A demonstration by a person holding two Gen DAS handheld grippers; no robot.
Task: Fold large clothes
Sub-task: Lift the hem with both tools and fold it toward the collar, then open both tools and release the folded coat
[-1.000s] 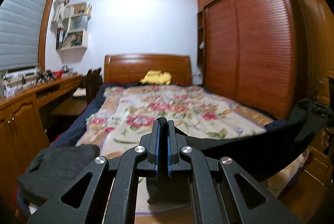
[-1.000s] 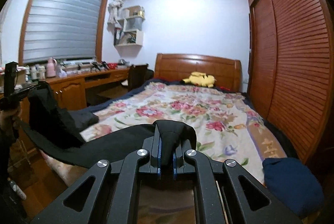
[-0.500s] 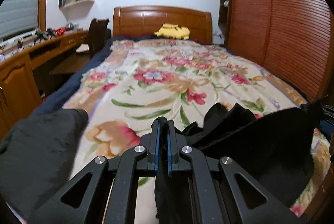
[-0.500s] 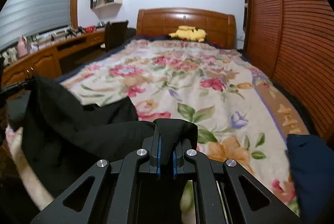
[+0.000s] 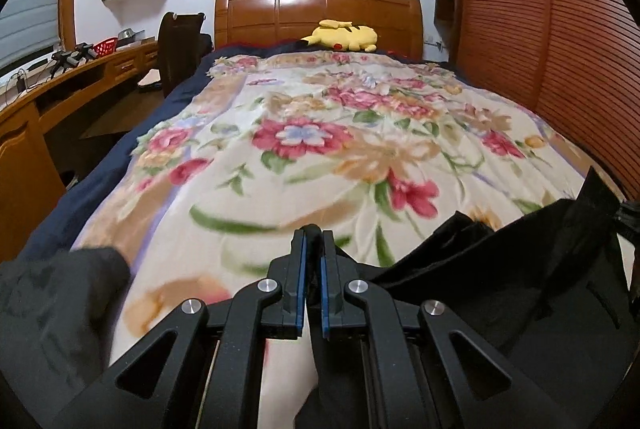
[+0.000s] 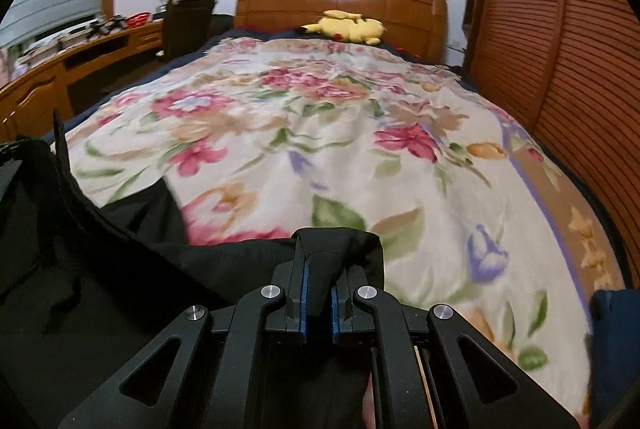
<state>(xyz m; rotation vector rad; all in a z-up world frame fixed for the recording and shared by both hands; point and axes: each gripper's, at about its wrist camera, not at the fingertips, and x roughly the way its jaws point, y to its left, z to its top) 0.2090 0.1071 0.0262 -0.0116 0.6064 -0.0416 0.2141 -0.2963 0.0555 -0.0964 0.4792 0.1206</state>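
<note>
garment | pinched between both grippers' fingers | over bedspread

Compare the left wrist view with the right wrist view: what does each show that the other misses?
Left wrist only: a dark grey garment heaped at the bed's near left corner. Right wrist only: a dark blue folded cloth at the near right edge. Both: the black garment clamped in the left gripper and the right gripper, the floral blanket, the yellow plush toy.
</note>
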